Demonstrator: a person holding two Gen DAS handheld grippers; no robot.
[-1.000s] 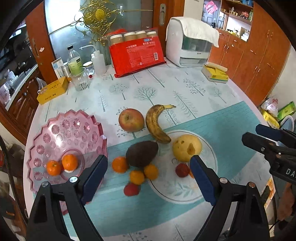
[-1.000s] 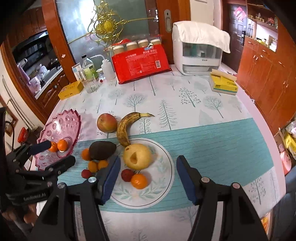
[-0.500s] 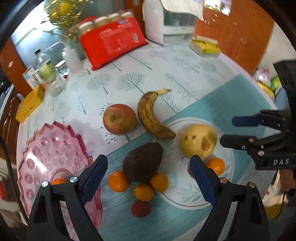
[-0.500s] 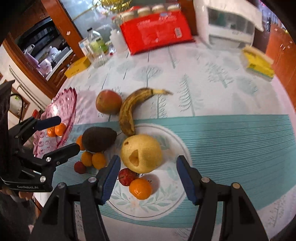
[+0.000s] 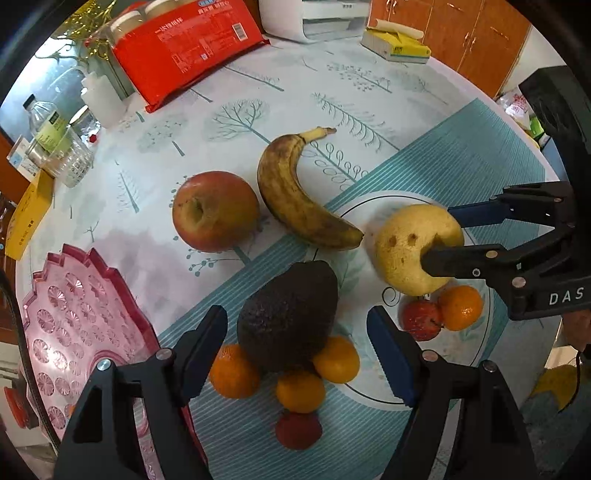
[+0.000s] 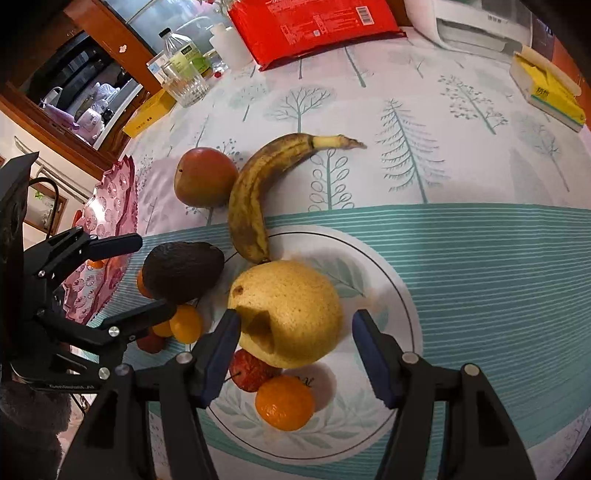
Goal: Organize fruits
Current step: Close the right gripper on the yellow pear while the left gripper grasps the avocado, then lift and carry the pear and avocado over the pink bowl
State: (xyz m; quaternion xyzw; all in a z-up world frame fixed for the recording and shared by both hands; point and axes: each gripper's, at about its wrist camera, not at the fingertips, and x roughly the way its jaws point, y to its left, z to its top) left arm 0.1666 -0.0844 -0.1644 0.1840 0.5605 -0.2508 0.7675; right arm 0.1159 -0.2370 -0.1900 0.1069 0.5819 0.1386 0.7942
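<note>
A dark avocado (image 5: pixel 291 314) lies on the tablecloth among three small oranges (image 5: pixel 232 373). My left gripper (image 5: pixel 295 328) points down over it with its jaws closing. The avocado sits between the pads and a gap shows on each side. A yellow pear (image 6: pixel 291 314) with a gouged side lies to the right. My right gripper (image 6: pixel 295 319) straddles it, open, its left pad at the skin and its right pad just clear. A red apple (image 5: pixel 214 210) and a spotted banana (image 5: pixel 291 192) lie behind. The pink glass dish (image 5: pixel 74 314) stands at the left.
A small red fruit (image 6: pixel 247 373) and an orange (image 6: pixel 284 402) lie under the pear's near side, another red fruit (image 5: pixel 297 430) below the avocado. At the back stand a red packet (image 5: pixel 184 48), bottles (image 6: pixel 184 59), a glass jar (image 5: pixel 74 162), yellow boxes (image 6: pixel 546 92) and a white appliance (image 6: pixel 480 22).
Both grippers have come down close over the fruit. The left jaws have narrowed around the avocado. The right gripper now straddles the pear at the same width.
</note>
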